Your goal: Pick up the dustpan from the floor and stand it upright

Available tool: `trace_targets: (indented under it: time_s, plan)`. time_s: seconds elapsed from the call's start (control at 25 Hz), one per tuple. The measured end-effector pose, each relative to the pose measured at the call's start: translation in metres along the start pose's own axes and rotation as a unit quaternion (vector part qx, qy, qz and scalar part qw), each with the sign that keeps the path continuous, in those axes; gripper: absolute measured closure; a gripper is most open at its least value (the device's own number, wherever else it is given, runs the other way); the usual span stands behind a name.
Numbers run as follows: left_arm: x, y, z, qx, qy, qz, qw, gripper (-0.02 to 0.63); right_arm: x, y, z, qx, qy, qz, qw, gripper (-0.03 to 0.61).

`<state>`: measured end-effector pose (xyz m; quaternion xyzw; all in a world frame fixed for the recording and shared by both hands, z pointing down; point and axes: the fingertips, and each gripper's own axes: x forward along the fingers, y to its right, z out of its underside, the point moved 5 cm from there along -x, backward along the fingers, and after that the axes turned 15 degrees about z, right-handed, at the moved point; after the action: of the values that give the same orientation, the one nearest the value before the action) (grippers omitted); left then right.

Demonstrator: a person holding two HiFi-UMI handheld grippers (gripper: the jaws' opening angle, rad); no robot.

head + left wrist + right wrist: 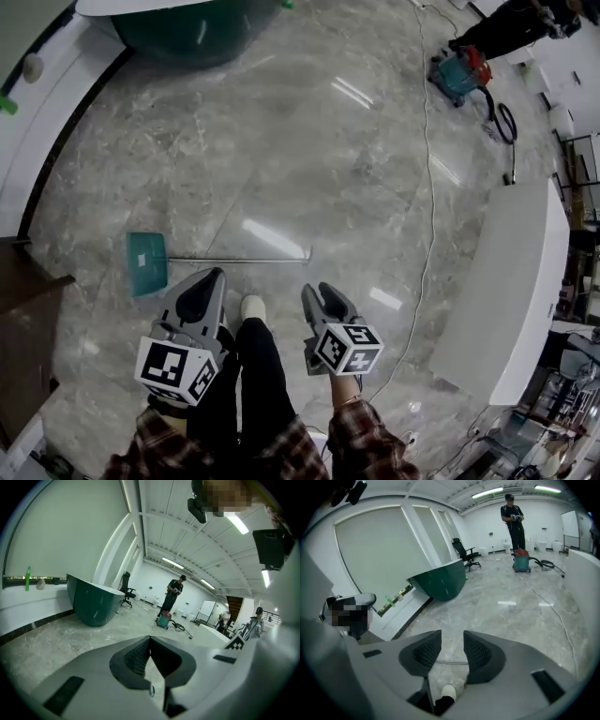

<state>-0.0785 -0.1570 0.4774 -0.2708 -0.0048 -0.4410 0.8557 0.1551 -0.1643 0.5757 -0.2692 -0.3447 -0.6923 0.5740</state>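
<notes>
The left gripper (150,638) has its jaws pressed together on nothing; the right gripper (452,639) has its jaws spread and empty. Just beyond both, the dustpan (147,262) lies flat on the marble floor (309,159), its teal pan toward the floor's left edge.

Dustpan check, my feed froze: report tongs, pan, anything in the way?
Left tongs shut, right tongs open, both empty. Dustpan flat on floor ahead, handle toward right tongs, untouched. Nothing on it; white cable lies well apart.
</notes>
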Motion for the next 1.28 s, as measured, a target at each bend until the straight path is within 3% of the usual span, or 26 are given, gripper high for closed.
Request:
trace_targets:
  time_s: [0.16, 0.36, 0.64, 0.92, 1.16, 1.28]
  plan:
    - [0.022, -0.023, 0.054, -0.004, -0.013, 0.002, 0.9999, 0.603, 0.052, 0.036, 0.052, 0.025, -0.035, 0.031, 0.999, 0.442]
    - [0.057, -0.052, 0.119, 0.004, -0.025, 0.01, 0.9996, 0.603, 0.117, 0.079, 0.103, 0.049, -0.042, 0.068, 0.996, 0.442]
    - [0.105, -0.102, 0.203, 0.005, -0.03, 0.028, 0.9991, 0.603, 0.211, 0.129, 0.171, 0.015, -0.044, 0.101, 0.994, 0.442]
    - [0.154, -0.156, 0.25, 0.035, -0.019, 0.039, 0.9985, 0.603, 0.307, 0.168, 0.226, 0.016, -0.063, 0.125, 0.99, 0.438]
    - [0.175, -0.186, 0.276, 0.031, 0.009, 0.036, 0.9988, 0.603, 0.369, 0.21, 0.26, 0.004, -0.064, 0.162, 0.985, 0.436]
    - [0.189, -0.201, 0.288, 0.042, 0.003, 0.037, 0.9984, 0.603, 0.394, 0.222, 0.27, 0.001, -0.062, 0.168, 0.984, 0.436]
